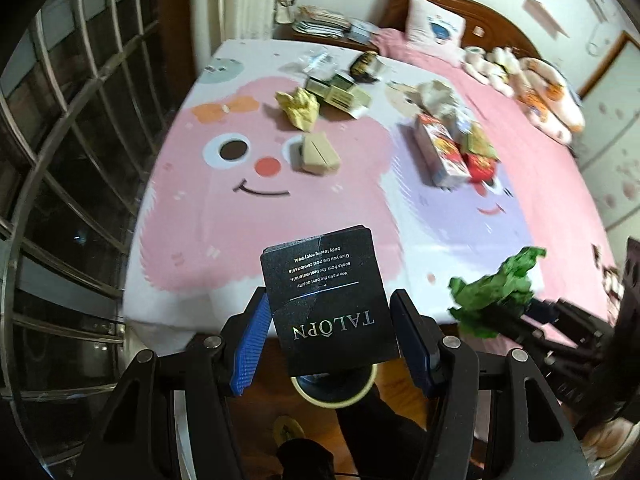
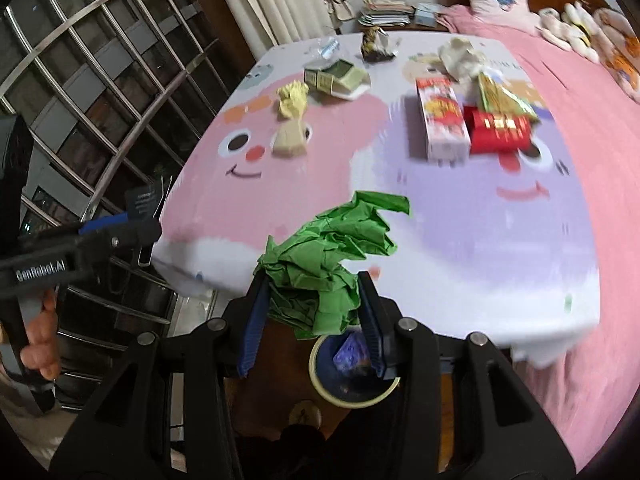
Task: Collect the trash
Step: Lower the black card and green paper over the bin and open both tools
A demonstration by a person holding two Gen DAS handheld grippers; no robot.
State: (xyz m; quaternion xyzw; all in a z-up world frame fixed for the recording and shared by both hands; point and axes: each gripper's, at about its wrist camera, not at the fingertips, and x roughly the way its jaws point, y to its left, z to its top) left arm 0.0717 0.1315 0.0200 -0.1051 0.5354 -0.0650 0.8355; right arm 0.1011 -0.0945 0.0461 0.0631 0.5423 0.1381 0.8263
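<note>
My left claw (image 1: 330,334) held a flat black cardboard box with silver lettering (image 1: 326,292), its blue pads pressed against the box's two sides. My right claw (image 2: 314,308) was closed on a crumpled wad of green paper (image 2: 334,256), which bulged up and out above the fingers. Both claws hung just off the near edge of the bed (image 2: 580,160), over a round blue bin with a pale yellow rim (image 2: 354,378) standing on the dark wooden floor. In the right wrist view a bluish-purple scrap lay inside that bin.

The rest of the trash lay on the cartoon-printed sheet of pink, white and lilac (image 1: 248,216) spread across the bed. Towards the left were a crumpled pale yellow paper (image 1: 299,107), a beige folded cardboard piece (image 1: 318,154) just nearer than it, and a flattened green carton (image 1: 340,94) just beyond it. A dark crumpled wrapper (image 1: 366,66) sat at the far edge. To the right stood a cluster: a white and red rectangular box (image 2: 442,120), a red packet with gold print (image 2: 500,130) touching its side, a green and gold wrapper (image 2: 502,98) behind that, and a crumpled white paper (image 2: 462,58) furthest back.

In the right wrist view a hand (image 2: 38,338) gripped the handle of my left claw beside the metal window grille (image 2: 92,76).
</note>
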